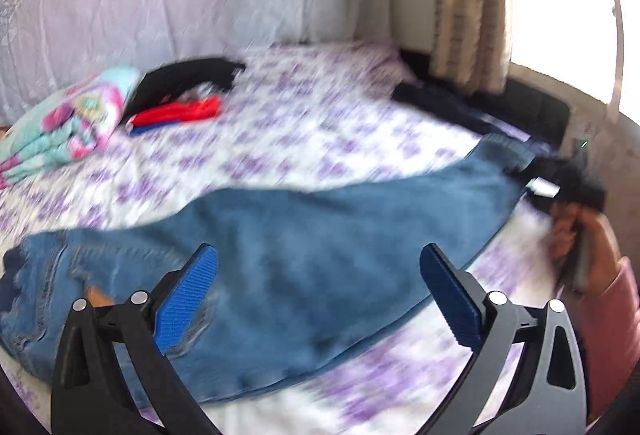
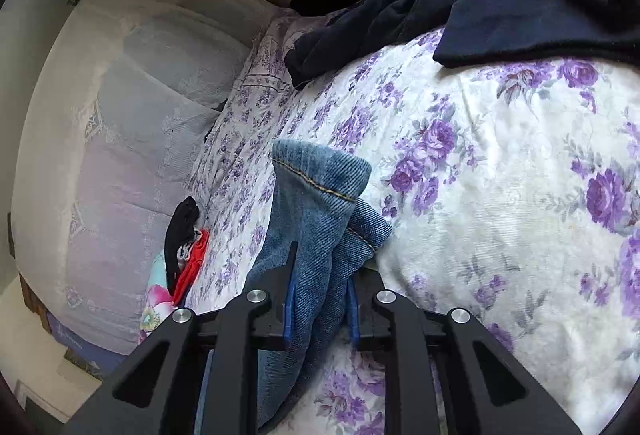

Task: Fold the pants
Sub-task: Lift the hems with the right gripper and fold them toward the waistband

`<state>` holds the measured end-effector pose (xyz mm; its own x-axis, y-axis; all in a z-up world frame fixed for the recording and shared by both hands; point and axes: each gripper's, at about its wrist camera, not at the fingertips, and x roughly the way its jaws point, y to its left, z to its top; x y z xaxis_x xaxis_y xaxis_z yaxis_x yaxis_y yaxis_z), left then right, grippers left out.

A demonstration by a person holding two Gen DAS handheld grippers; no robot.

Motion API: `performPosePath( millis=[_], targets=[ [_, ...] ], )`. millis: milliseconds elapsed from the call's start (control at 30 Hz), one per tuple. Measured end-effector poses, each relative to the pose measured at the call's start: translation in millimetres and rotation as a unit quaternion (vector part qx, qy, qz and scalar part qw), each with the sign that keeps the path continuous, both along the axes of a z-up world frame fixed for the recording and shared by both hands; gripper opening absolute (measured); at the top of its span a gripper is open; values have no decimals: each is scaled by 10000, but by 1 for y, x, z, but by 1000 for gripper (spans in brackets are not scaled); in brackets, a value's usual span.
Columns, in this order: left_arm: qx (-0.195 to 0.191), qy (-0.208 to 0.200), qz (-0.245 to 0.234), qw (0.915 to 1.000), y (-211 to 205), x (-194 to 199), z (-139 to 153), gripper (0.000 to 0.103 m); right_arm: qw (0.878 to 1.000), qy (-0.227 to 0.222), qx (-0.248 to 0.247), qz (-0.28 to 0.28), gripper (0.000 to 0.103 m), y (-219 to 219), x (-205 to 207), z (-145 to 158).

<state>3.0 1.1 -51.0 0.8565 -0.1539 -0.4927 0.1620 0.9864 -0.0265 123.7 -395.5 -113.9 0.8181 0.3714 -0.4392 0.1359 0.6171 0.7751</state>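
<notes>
Left gripper (image 1: 318, 291): jaws standing wide apart, nothing between the blue pads (image 1: 186, 299), pointing toward 12 o'clock. Right gripper (image 2: 320, 309): jaws pressing together on denim, pointing toward 12 o'clock. Person's hand (image 1: 582, 247): sitting at 3 o'clock in the left view, blurred, gripping a handle.

Left gripper (image 1: 319, 291): black angular fingers, ribbed blue pads (image 1: 188, 301), round silver screws at the linkage joints. Right gripper (image 2: 320, 309): same black frame, thin blue pads, silver screws. Right of the left gripper, a pink sleeve (image 1: 618, 299) covered the person's wrist.
</notes>
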Motion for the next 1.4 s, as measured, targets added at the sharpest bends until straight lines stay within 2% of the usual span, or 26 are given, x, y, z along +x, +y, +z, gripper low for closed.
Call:
performPosePath(
  millis=[67,100,133,167,200,267,367,467,533,600,633,700,767,833,900,933,1033,1200,1233,1300,1400],
  targets=[
    [-67,77,-64,9999,-17,14,-4,99,10000,7,3,-4,19,0,1,-1],
    [-74,306,-45,9995,-25,25,-14,99,10000,8,-6,4,19,-1,1,-1],
    [-104,614,-19,9981,-29,36,-26,99,10000,8,-37,13,19,0,0,0],
    [-173,1209,-32,9925,-34,53,-49,99,10000,5,-80,29,19,1,0,0],
    [-81,1492,31,9888,-37,60,-62,99,9999,10,-123,49,19,2,0,0],
    [57,1356,35,9907,-40,59,-57,99,9997,12,-218,67,19,3,1,0],
    [57,1464,46,9892,-39,65,-63,99,9996,42,-279,72,20,4,2,2],
    [304,1526,131,9877,-47,67,-65,99,9983,37,-564,117,21,8,0,13],
    [403,1544,177,9870,-48,69,-64,99,9943,-109,-1048,142,20,17,-4,28],
    [412,1535,190,9871,-49,67,-63,99,9841,-381,-1731,132,19,34,-13,50],
    [371,1509,175,9877,-47,63,-62,99,9761,-542,-2099,140,18,45,-18,62],
    [58,1458,83,9893,-38,59,-57,99,9536,-937,-2847,280,17,77,-30,89],
    [-440,1386,64,9894,-22,53,-47,99,9269,-1332,-3467,542,17,114,-43,109],
    [-779,1117,141,9906,0,43,-32,99,8940,-1728,-4044,856,17,154,-58,123],
    [-797,859,342,9925,20,34,-19,99,8610,-2080,-4476,1226,17,194,-73,131],
    [-785,761,437,9931,29,30,-14,99,8460,-2223,-4626,1446,17,214,-79,132],
    [-797,541,874,9915,65,18,-7,99,8121,-2481,-4838,2118,16,261,-96,125],
    [-1037,417,1387,9840,115,2,-10,99,7536,-2475,-5299,3001,16,322,-119,88],
    [-1154,421,1359,9831,122,0,-13,98,7440,-2420,-5382,3134,16,329,-121,79],
    [-1207,413,1273,9836,124,-2,-15,98,7347,-2304,-5453,3314,17,341,-122,66],
    [-765,327,1305,9880,111,-2,-21,98,7248,-2032,-5531,3569,17,351,-117,53]
  ],
)
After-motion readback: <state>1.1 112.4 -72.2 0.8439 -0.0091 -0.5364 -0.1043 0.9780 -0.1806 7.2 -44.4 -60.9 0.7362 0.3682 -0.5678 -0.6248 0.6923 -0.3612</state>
